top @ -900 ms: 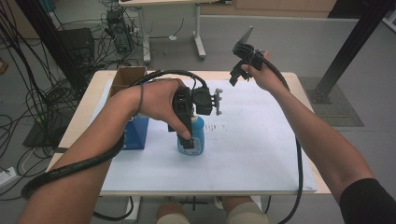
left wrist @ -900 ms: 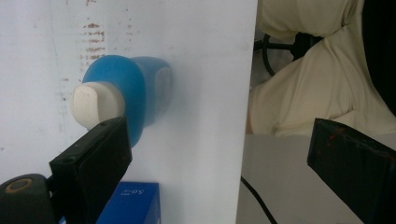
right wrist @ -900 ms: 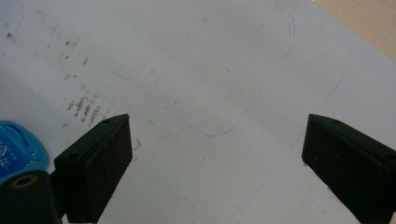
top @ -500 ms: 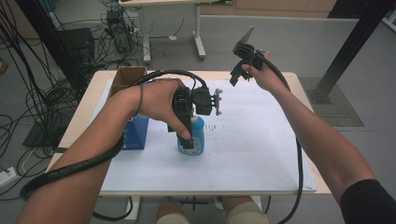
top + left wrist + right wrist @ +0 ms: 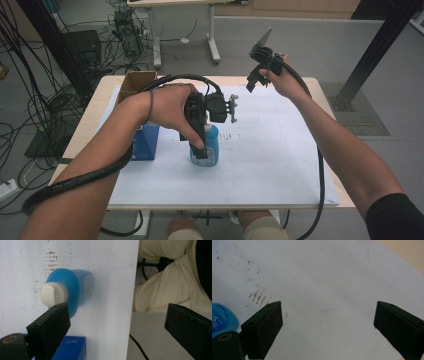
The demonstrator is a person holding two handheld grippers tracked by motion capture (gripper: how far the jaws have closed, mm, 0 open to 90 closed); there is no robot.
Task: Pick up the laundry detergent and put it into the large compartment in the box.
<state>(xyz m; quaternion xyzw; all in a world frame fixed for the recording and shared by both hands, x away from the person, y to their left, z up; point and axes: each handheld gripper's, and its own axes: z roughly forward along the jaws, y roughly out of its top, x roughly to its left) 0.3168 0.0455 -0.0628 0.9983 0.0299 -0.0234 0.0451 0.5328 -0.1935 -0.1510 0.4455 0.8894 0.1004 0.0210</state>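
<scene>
White sheet (image 5: 280,165) bears an upright capped blue bottle (image 5: 209,147); both grippers' jaws gape, pinching nothing.

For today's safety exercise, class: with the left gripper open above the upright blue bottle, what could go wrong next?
1. The left gripper sits off-centre: one of its fingers is by the white cap, so closing might tip the blue bottle.
2. A tipped bottle could hit the blue box beside it.
</scene>
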